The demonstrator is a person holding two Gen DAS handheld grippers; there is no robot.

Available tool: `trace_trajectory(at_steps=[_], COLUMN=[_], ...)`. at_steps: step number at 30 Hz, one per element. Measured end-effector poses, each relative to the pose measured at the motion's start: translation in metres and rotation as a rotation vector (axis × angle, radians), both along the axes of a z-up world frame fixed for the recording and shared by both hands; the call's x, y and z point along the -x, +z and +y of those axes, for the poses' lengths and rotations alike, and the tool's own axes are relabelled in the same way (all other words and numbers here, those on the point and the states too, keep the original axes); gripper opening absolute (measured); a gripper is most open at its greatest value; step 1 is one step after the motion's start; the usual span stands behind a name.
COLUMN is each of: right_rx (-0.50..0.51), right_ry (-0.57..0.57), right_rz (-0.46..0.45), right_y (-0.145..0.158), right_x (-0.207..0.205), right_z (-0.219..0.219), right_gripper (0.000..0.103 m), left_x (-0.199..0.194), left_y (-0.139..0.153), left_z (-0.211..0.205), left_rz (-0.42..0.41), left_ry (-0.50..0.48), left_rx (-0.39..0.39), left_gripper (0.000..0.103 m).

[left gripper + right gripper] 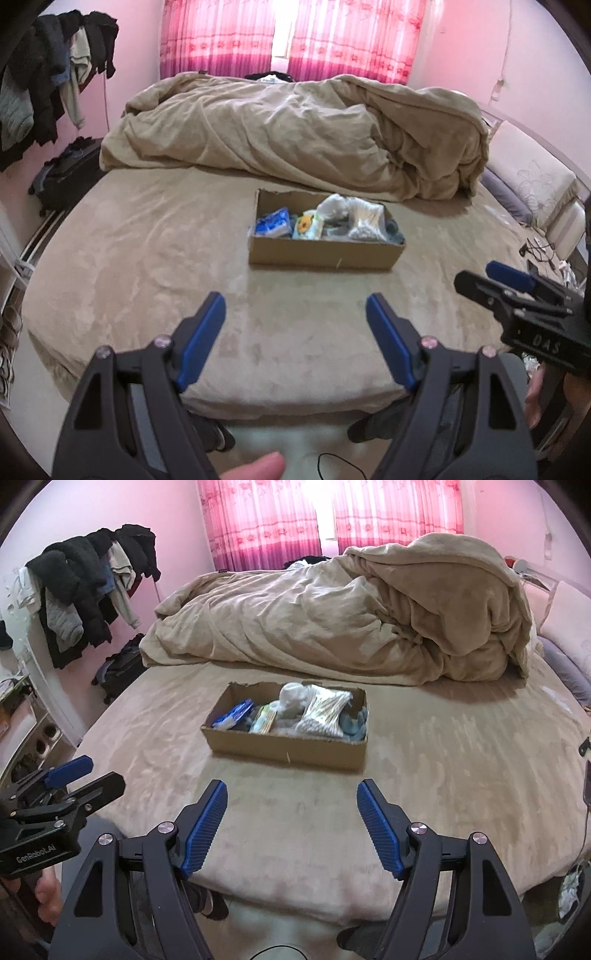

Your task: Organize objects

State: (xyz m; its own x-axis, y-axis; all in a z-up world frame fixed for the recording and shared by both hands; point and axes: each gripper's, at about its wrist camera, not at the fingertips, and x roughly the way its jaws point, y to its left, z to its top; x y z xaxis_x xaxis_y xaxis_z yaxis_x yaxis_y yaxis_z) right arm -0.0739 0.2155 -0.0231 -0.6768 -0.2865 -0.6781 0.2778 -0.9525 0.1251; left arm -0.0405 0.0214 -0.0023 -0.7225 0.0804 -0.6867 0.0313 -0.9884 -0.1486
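Cardboard box (pixel 325 254) on bed, ahead of both gaping, empty hand-held grippers, left (pixel 295 306), right (pixel 291 794)

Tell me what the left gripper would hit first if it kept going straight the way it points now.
Probably the near wall of the cardboard box. The open left gripper hangs above bare bed sheet with nothing between; if angled lower, the sheet comes first. Depth is uncertain.
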Motion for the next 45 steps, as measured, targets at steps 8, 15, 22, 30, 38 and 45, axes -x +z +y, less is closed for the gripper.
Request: trace_trajectory(at_steps=[8, 15, 22, 30, 38, 45], right_rx=[0.001, 0.001, -0.003, -0.004, -0.003, -0.005], right_ry=[-0.007, -0.011, -0.003, 0.000, 0.001, 0.001], right_rz=[-0.002, 0.005, -0.001, 0.005, 0.005, 0.004], right_y=[-0.005, -0.005, -0.007, -0.006, -0.006, -0.004], right_x=[-0.020, -0.023, -0.024, -0.025, -0.025, -0.025], right_z=[0.003, 0.005, 0.002, -0.001, -0.001, -0.001], right_gripper=[0.076, 0.076, 0.076, 0.076, 0.076, 0.076], left_x=[-0.009, -0.013, -0.013, -0.012, -0.012, -0.011], left_y=[-0.005, -0.002, -0.002, -0.003, -0.002, -0.001], left_z=[0.001, 0.004, 0.002, 0.002, 0.001, 0.000], left_rz=[-0.019, -0.003, -0.003, -0.005, -0.006, -0.004], left_ry=[0.012, 0.001, 0.004, 0.003, 0.001, 0.002], left_rx=[-0.005, -0.004, -0.008, -0.009, -0.010, -0.010], left_gripper=[0.080, 0.080, 0.080, 0.080, 0.080, 0.080])
